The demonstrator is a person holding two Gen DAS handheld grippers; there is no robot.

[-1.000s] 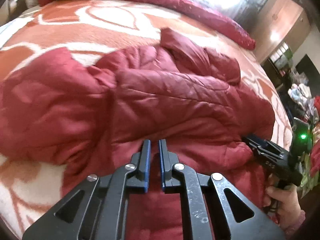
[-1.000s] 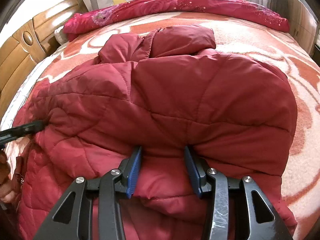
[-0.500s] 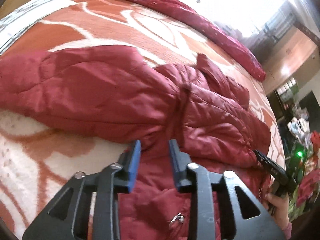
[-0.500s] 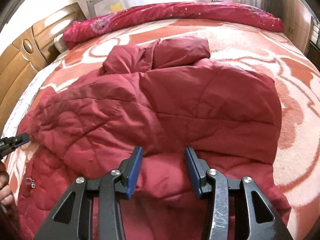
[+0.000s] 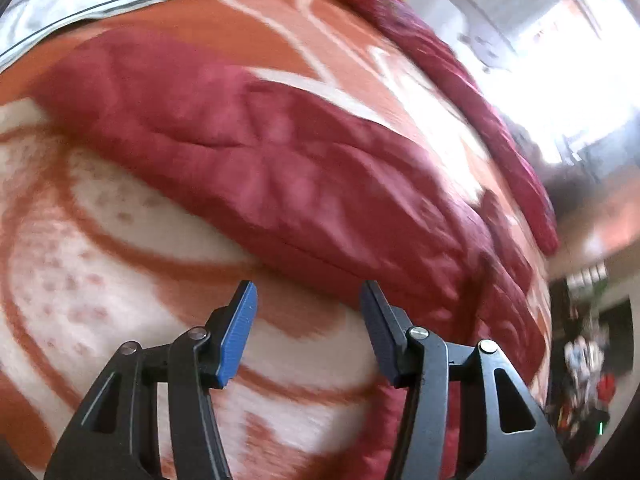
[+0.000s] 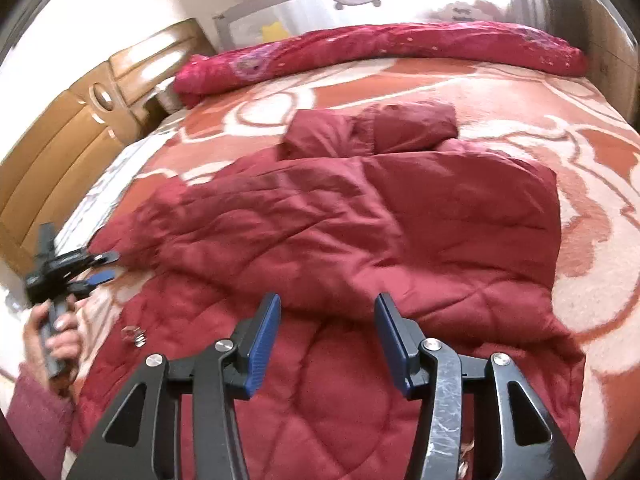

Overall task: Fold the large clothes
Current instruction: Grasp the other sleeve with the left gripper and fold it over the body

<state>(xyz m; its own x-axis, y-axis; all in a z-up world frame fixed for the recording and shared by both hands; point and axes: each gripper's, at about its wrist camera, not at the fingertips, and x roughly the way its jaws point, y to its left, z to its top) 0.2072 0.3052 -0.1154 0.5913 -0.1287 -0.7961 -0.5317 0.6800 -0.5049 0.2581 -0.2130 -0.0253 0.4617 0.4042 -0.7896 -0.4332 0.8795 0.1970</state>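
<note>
Right wrist view gives me the red padded coat (image 6: 360,232) lying across the middle of the bed, collar end away from me, one side already laid over the body while a sleeve (image 5: 224,152) trails out flat to my left over the orange and cream blanket (image 6: 592,280). My right gripper (image 6: 328,332) hangs just above the near hem with its jaws wide apart and nothing between them; my left gripper (image 5: 306,320) is equally wide and empty, hovering over bare blanket just short of the sleeve's lower edge. My worry is the padding: it looks thick and slippery, so a shallow bite on the sleeve could catch only the outer shell and slide off mid-fold, or drag blanket up with it. The left view is blurred, so I cannot judge how close the pads are to the seam. Springy filling may also push the laid-over side open again. A small metal fitting (image 6: 134,336) on the coat near my left hand (image 6: 56,340) might snag.
</note>
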